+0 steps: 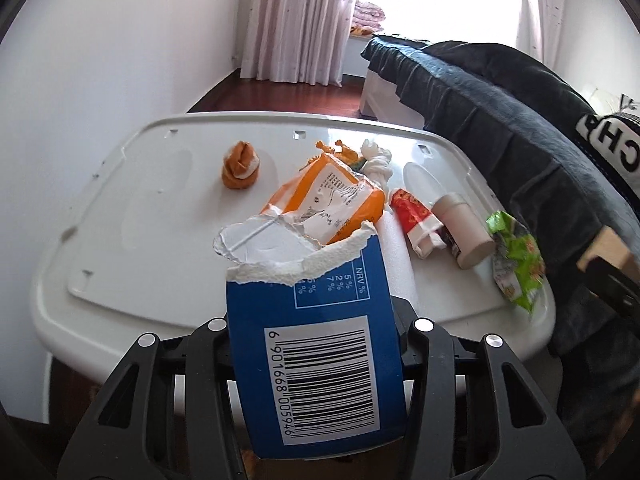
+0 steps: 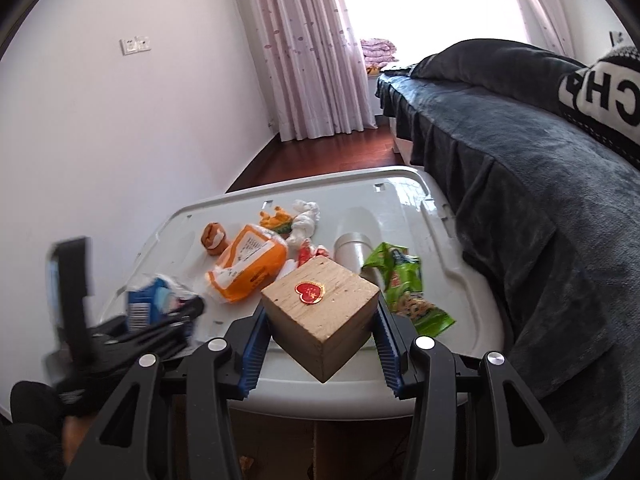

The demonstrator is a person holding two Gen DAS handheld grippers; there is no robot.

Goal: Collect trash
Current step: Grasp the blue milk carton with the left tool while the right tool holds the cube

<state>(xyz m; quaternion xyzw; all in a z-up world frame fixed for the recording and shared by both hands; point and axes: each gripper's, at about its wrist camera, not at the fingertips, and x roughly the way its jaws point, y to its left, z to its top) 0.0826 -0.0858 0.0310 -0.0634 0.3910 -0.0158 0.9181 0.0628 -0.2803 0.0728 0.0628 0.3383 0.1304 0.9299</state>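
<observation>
**Blue carton in left gripper, wood block in right: both loaded over the bench**

Blue torn carton (image 1: 316, 344) sits clamped in the left gripper (image 1: 320, 332), long axis running up the frame, torn mouth toward the white bench (image 1: 120, 248). Right gripper (image 2: 320, 344) is clamped on a wooden block (image 2: 324, 316), lower centre. Remaining trash lies ahead of both: orange packet (image 1: 332, 204) centre, green wrapper (image 2: 404, 288) right of the block, nearer the right gripper. No bin visible.

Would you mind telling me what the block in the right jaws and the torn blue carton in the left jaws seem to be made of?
The block looks like bare, unfinished wood: pale grain, rough speckled faces, a red sticker on top. The blue carton looks like printed paperboard: its torn rim shows white fibrous pulp, and the inside looks smooth and whitish, possibly a lining.
</observation>
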